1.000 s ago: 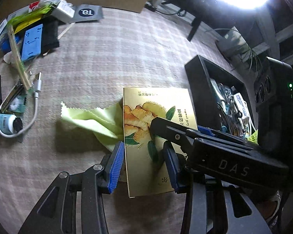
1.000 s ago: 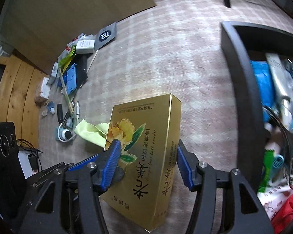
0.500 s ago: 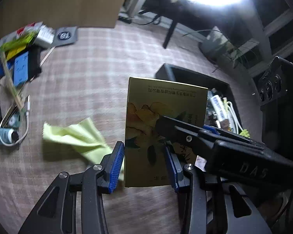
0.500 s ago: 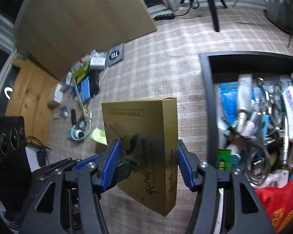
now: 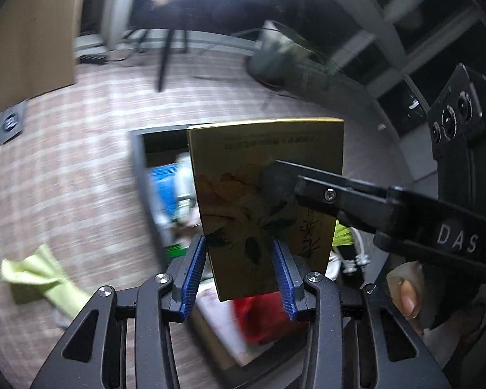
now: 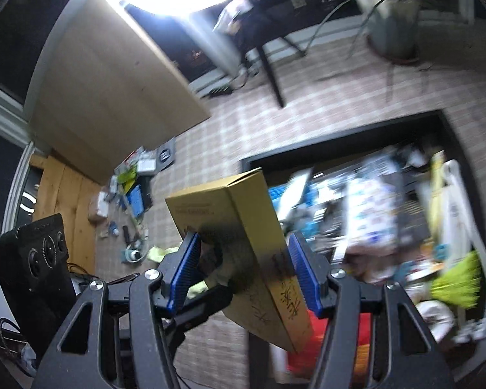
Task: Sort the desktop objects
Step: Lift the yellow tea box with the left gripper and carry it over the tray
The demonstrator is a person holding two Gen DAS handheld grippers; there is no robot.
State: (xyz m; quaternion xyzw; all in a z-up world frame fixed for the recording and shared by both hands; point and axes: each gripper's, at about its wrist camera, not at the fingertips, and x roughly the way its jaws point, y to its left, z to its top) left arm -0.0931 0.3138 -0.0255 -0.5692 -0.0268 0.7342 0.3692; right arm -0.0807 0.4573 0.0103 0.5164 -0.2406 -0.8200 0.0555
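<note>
Both tongs are pinching one gold box (image 5: 265, 204) between them. The left gripper (image 5: 239, 272) is clamping the box's lower part with its blue pads (image 5: 196, 269) pressing on either side. The right gripper (image 6: 243, 272) is spread wide across the box's thickness, one finger lying flat on the printed front and the other on the back; in the left wrist view that finger reaches in from the right edge.

A second ago the box was resting on the checked cloth (image 5: 81, 168) that covers the bench, partly over a pale green wiping cloth (image 5: 39, 275). Now the box is being carried upright in the air, clear of the surface, and the green cloth is lying alone near the left edge. The box is hanging over the near left corner of the black bin (image 6: 340, 133), which is already crowded with packets and cables. Both views are blurred by the movement.

The lift looks finished and the carry nearly so; what probably remains is lowering the box into the bin and letting go. The other small clutter (image 6: 129, 191) is waiting at the bench's far left corner.
</note>
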